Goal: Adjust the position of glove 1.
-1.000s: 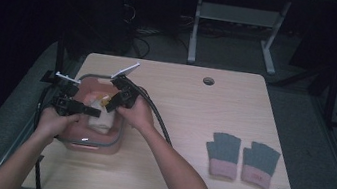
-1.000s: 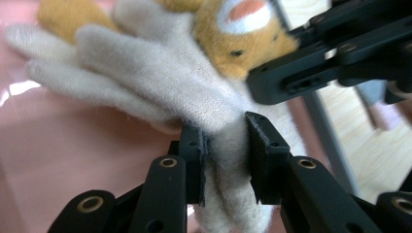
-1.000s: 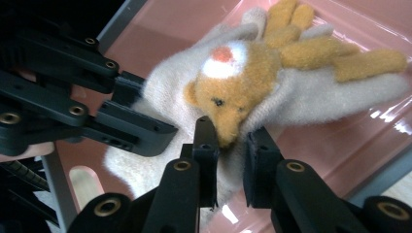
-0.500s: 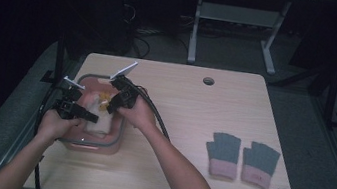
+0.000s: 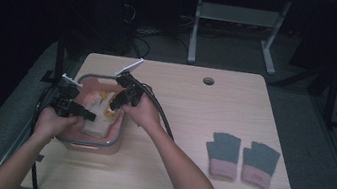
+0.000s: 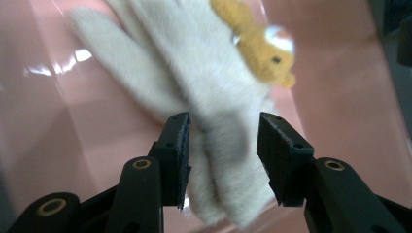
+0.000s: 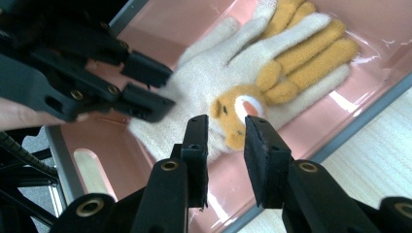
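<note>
Left tool [image 6: 222, 145] just opened around cream glove [image 6: 204, 102] (bear-faced).

grey gloves [image 5: 242, 157] w/ pink cuffs flat, side by side on wood table [image 5: 184, 178]; what looks like a cable hole [image 5: 208, 81] near far edge

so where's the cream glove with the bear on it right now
The cream glove lies in the pink bin at the table's left in the high view, between the left claw and right claw.

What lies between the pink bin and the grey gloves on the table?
Bare tabletop, crossed by the person's right forearm, separates the pink bin from the grey gloves in the high view.
</note>
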`<state>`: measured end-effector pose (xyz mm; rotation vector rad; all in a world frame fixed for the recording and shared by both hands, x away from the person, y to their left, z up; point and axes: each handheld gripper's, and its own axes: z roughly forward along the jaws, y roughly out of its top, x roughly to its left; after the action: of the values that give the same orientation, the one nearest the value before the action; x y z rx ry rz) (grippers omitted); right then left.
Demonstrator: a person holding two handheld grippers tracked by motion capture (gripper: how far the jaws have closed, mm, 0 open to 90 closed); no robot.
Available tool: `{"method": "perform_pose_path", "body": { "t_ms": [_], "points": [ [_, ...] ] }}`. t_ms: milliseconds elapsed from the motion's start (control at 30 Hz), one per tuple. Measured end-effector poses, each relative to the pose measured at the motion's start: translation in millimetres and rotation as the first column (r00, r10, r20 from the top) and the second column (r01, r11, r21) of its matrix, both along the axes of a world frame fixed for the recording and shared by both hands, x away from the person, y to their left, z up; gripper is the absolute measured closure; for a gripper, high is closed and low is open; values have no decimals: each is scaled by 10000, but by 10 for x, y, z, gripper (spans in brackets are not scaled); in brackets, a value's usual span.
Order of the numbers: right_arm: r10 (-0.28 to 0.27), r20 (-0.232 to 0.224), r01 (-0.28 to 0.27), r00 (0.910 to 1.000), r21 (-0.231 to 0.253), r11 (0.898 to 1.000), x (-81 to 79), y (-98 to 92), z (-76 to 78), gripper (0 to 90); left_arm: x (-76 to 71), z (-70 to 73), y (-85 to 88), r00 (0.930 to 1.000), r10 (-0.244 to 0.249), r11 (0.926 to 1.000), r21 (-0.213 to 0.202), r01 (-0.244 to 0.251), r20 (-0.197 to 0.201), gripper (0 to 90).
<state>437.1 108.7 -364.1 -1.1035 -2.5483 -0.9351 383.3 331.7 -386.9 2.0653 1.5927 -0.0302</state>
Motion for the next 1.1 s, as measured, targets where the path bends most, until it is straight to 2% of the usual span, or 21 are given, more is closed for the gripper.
{"method": "perform_pose_path", "body": {
  "t_ms": [100, 167, 267, 367, 500, 667, 733, 867, 1100],
  "points": [
    [-44, 59, 44, 10000, 104, 9999, -13, -36, 18, 705, -3, 105, 11, 9993, 84, 9999, 76, -87, 372, 554],
    [-51, 108, 49, 9999, 163, 9999, -19, -64, 28, 704, -4, 124, -6, 9989, 59, 9998, 195, -68, 458, 602],
    [-98, 150, 95, 9998, 226, 9997, -36, -107, 55, 703, 6, 51, -54, 9995, -267, 9980, 576, 258, 157, 653],
    [-173, 186, 167, 9997, 310, 9994, -48, -148, 76, 703, 17, -39, -112, 9988, -470, 9943, 955, 478, -105, 662],
    [-200, 206, 192, 9996, 377, 9991, -59, -197, 84, 699, 31, -92, -153, 9984, -531, 9901, 1293, 554, -215, 666],
    [-269, 180, 259, 9995, 534, 9982, -67, -255, 90, 695, 50, -154, -187, 9965, -726, 9777, 1943, 793, -410, 664],
    [-313, 141, 304, 9994, 592, 9978, -74, -273, 90, 692, 55, -176, -193, 9964, -710, 9764, 2009, 791, -473, 661],
    [-368, 116, 360, 9993, 620, 9974, -72, -321, 84, 689, 49, -131, -184, 9974, -657, 9810, 1810, 700, -294, 658],
    [-496, 175, 481, 9986, 748, 9960, -72, -422, 119, 679, 10, 64, -154, 9979, -514, 9923, 1146, 466, 394, 638]
  ]
}}
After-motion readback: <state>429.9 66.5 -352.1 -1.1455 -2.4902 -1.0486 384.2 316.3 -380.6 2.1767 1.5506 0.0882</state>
